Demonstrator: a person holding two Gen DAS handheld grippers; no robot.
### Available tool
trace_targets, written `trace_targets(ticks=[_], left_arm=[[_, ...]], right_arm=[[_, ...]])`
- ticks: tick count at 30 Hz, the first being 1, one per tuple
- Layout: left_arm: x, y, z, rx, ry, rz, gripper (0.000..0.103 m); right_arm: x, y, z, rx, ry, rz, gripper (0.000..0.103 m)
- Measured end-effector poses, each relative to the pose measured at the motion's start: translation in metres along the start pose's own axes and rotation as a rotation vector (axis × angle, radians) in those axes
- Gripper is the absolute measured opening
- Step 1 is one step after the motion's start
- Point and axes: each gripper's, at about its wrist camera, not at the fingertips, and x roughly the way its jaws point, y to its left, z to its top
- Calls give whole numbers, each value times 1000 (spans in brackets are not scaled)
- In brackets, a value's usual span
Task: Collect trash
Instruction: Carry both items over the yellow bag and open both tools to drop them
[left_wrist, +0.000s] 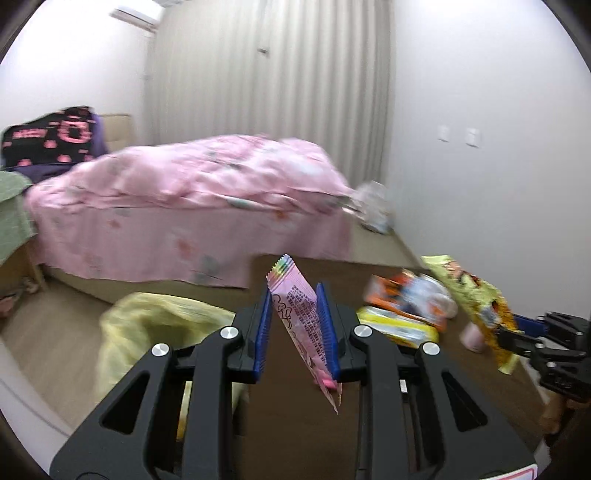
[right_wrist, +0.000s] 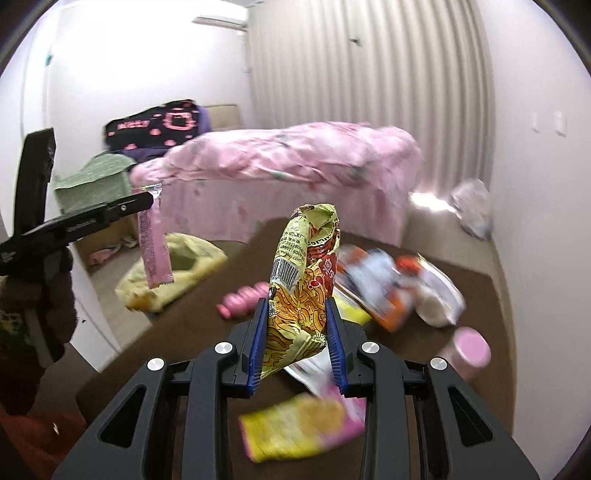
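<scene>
Holding a thin pink plastic wrapper (left_wrist: 301, 317) in the left gripper (left_wrist: 297, 328) and a crinkly yellow noodle packet (right_wrist: 301, 295) in the right gripper (right_wrist: 297, 341), both squeezed tight, for dropping into the soft yellow bag (right_wrist: 173, 269) past the brown table's (right_wrist: 199, 325) left edge.

Pink wrapper (left_wrist: 301, 317), yellow noodle packet (right_wrist: 301, 295), both upright.

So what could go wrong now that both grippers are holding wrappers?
The long pink wrapper sits slanted in the left gripper, so it might slip before reaching the floppy yellow plastic bag. The crumpled yellow noodle packet in the right gripper could spring loose. The pink bottle lying on the brown table might roll if bumped.
</scene>
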Motion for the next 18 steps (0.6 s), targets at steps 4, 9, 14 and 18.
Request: trace_targets(ticks=[4, 9, 14, 18], left_arm=[[-3, 48, -3, -44, -26, 117, 23], [4, 115, -18, -189, 1, 212, 23], [9, 147, -29, -283, -19, 246, 23], [29, 150, -32, -289, -53, 240, 23]], right_arm=[[24, 26, 19, -50, 13, 44, 29], [57, 50, 33, -80, 58, 103, 29], [81, 72, 40, -112, 71, 143, 29], [106, 85, 48, -123, 92, 183, 29]])
